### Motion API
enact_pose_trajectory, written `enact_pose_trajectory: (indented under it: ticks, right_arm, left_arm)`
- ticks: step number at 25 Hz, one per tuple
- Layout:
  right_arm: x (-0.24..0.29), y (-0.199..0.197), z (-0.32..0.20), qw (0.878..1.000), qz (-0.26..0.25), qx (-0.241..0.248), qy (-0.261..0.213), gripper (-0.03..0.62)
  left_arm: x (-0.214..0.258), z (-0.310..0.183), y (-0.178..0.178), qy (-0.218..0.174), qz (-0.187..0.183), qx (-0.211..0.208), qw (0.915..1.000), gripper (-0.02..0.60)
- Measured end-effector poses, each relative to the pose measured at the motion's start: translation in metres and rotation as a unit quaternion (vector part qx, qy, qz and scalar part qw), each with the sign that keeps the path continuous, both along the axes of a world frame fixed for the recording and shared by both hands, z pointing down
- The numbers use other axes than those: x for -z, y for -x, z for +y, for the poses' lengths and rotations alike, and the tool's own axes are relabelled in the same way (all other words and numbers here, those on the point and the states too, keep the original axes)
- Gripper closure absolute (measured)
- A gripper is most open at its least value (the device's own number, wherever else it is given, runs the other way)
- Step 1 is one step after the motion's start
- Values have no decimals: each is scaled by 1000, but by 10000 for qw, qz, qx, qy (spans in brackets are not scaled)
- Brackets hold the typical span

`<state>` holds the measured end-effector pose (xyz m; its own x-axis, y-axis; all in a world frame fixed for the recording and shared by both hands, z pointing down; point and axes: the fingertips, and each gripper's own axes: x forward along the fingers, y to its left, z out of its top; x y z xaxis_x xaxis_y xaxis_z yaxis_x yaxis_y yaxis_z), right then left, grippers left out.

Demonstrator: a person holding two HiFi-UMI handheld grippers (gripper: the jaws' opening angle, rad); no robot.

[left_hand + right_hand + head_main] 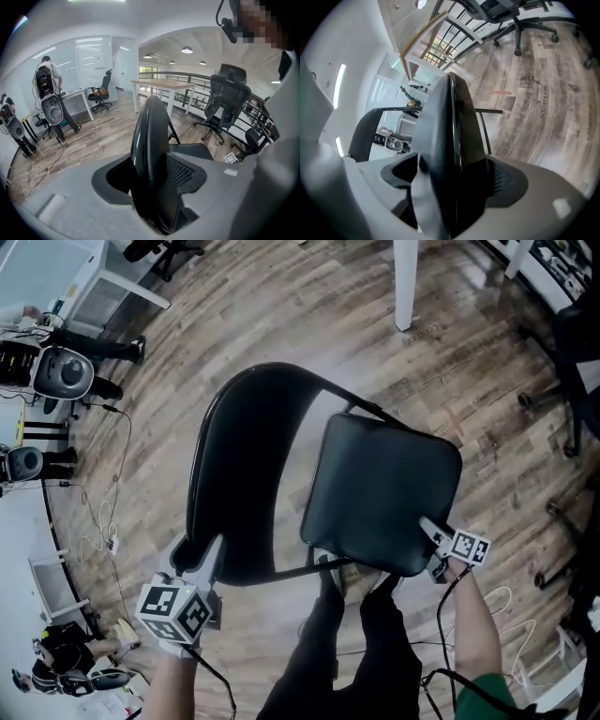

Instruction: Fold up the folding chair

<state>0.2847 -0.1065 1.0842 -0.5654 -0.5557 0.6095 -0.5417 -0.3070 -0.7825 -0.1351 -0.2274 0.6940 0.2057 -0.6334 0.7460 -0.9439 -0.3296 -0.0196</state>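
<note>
- Overhead, in the head view, the folding chair point(234, 427) stands open on the wooden floor point(281, 315). The left gripper point(197, 559) is at its backrest point(239, 512), the right gripper point(433, 538) at a near corner of its seat point(380, 488).
- Left gripper view: jaws clamped on the backrest's point(152, 154) edge.
- Right gripper view: jaws wide round the seat's point(450, 136) edge, seemingly pressing it, though shadow hides the contact.
- Best done by steadying the backrest and swinging the seat up toward it, with both grips square.
- No container shows.
</note>
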Motion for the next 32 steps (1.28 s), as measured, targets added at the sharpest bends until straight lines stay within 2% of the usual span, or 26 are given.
enact_pose_trajectory:
  ticks: [7, 9, 12, 16, 21, 25, 28, 30, 32]
  right_arm:
    - [-4, 3, 0, 9995, -55, 271, -129, 145]
    - [-3, 3, -1, 9991, 68, 397, -108, 148]
    - [10, 12, -2, 9992, 0, 376, -103, 162]
    - [55, 42, -14, 9983, -363, 329, -328, 188]
    - [117, 75, -22, 9983, -307, 382, -325, 191]
    - [165, 109, -41, 9972, -507, 373, -412, 192]
    - [193, 123, -56, 9981, -361, 378, -337, 244]
    - [210, 133, -60, 9983, -330, 350, -314, 303]
    - [226, 147, -56, 9988, -294, 305, -265, 322]
  left_arm:
    - [1, -1, -3, -173, 123, -111, 9997, 356]
    - [0, -1, 1, -178, 137, -80, 9997, 356]
    - [5, -3, 12, -202, 157, 45, 9997, 354]
    - [25, -9, 32, -402, 246, 264, 9985, 356]
    - [61, -10, 43, -580, 370, 360, 9970, 370]
    - [91, -16, 48, -721, 465, 377, 9956, 382]
    - [111, -19, 45, -891, 519, 375, 9940, 388]
    - [123, -17, 41, -954, 576, 353, 9931, 394]
    - [134, -10, 40, -974, 603, 287, 9930, 397]
